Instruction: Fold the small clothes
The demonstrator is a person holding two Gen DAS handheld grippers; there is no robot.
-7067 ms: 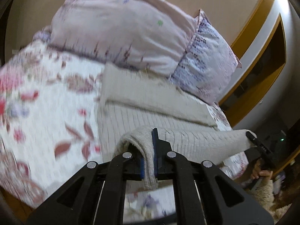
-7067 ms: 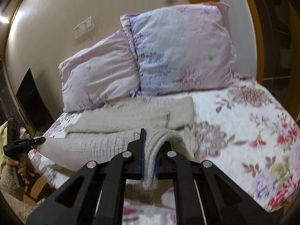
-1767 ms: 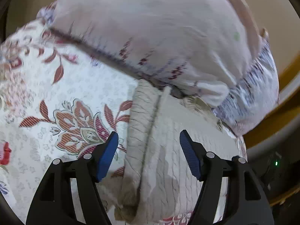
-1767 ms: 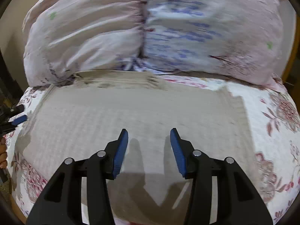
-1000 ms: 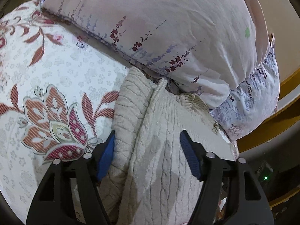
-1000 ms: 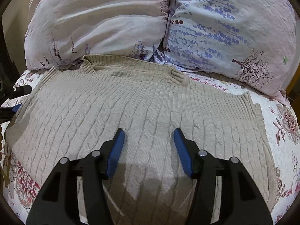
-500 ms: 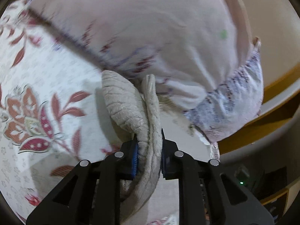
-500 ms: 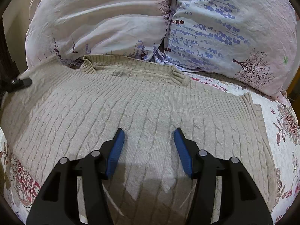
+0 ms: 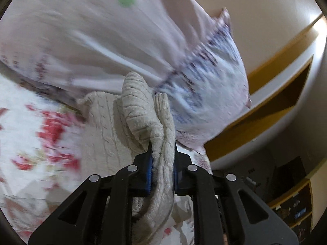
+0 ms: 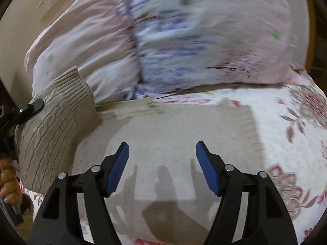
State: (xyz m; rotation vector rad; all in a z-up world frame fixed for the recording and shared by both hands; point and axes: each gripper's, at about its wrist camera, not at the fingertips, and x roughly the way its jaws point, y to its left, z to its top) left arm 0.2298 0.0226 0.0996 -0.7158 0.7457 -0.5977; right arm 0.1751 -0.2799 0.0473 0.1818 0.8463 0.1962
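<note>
Beige cable-knit sweater (image 10: 173,134) lies flat on floral bedspread (image 10: 290,134), long axis left-right. Left gripper (image 9: 162,161) clamps its raised left edge; fold would run rightward. Right gripper (image 10: 162,163) hovers over middle, jaws spread, empty. Pillows (image 10: 184,40) behind; wall, wooden trim beyond.

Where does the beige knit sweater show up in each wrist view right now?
Left wrist: sweater centre frame, an edge clamped in the left gripper.
Right wrist: sweater spread across the middle under the open right gripper, left side lifted.
Shared landmark: the pillows behind it.
</note>
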